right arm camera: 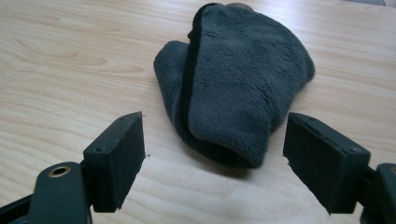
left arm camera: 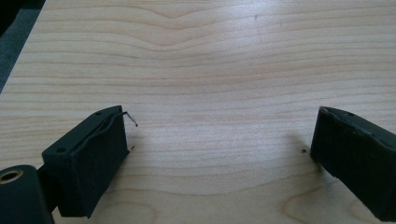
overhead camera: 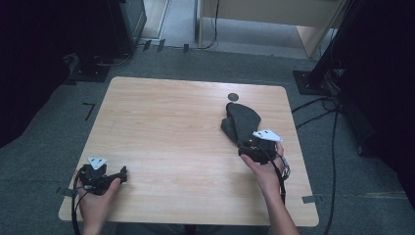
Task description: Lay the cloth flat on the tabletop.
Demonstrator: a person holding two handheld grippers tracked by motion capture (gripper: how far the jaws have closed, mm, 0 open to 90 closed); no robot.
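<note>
A dark grey fleece cloth (overhead camera: pixel 240 121) lies folded in a heap on the right half of the wooden table (overhead camera: pixel 171 127). In the right gripper view the cloth (right arm camera: pixel 238 88) sits just ahead of the jaws, its near end level with their tips. My right gripper (overhead camera: pixel 247 147) (right arm camera: pixel 215 154) is open, a jaw on each side of the cloth's near end, not touching it. My left gripper (overhead camera: pixel 120 174) (left arm camera: pixel 219 140) rests low near the table's front left corner, open, with bare wood between its jaws.
A small dark round mark (overhead camera: pixel 233 97) sits on the table just beyond the cloth. Black stands (overhead camera: pixel 313 73) and cables (overhead camera: pixel 318 110) are on the grey carpet right of the table. A pale wooden cabinet (overhead camera: pixel 274 19) stands behind.
</note>
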